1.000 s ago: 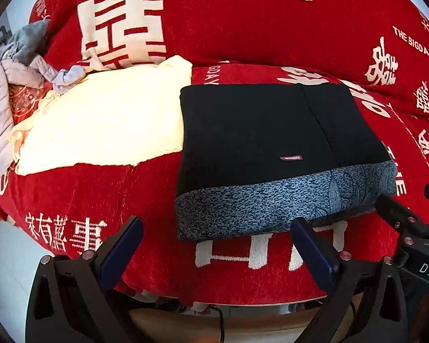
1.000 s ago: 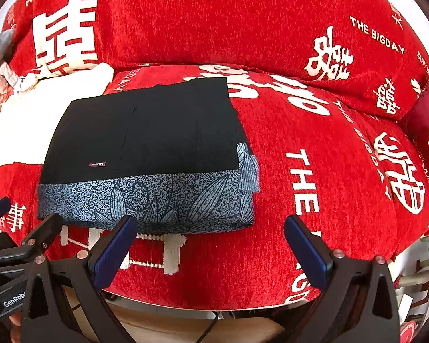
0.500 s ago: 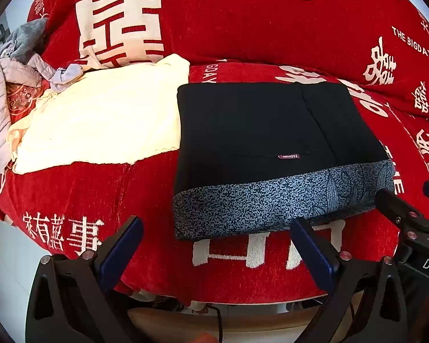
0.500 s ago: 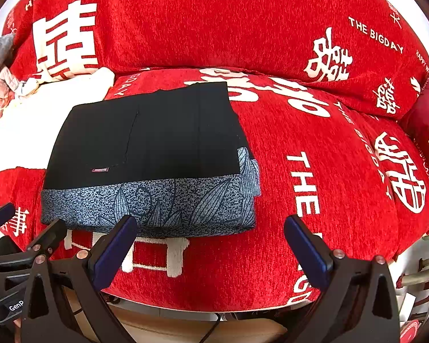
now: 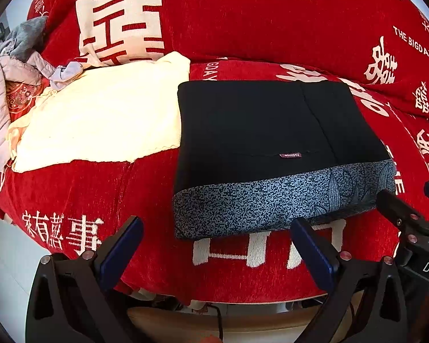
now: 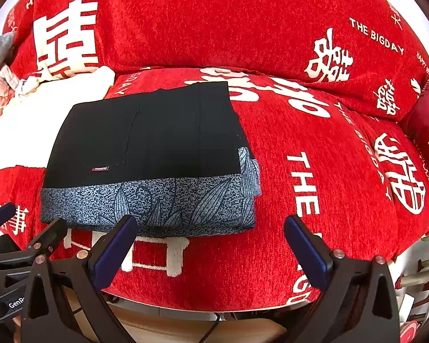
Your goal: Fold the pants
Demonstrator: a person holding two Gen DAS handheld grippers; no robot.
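Observation:
The pants (image 5: 260, 143) lie folded into a flat rectangle on the red sofa seat (image 5: 100, 194); black on top, with a blue-grey speckled leaf-print band along the near edge and a small label. They also show in the right wrist view (image 6: 146, 148). My left gripper (image 5: 214, 245) is open and empty, just short of the pants' near left edge. My right gripper (image 6: 208, 243) is open and empty, just short of their near right corner. Neither touches the pants.
A cream cloth (image 5: 100, 114) lies on the seat left of the pants, touching their left edge. A pile of grey and pink clothes (image 5: 11, 65) sits at the far left. The red backrest (image 6: 214, 28) with white characters rises behind. The seat's front edge drops off below the grippers.
Both grippers have drawn back slightly from the folded pants, which sit a little farther away. The pants have not moved; both grippers stay open.

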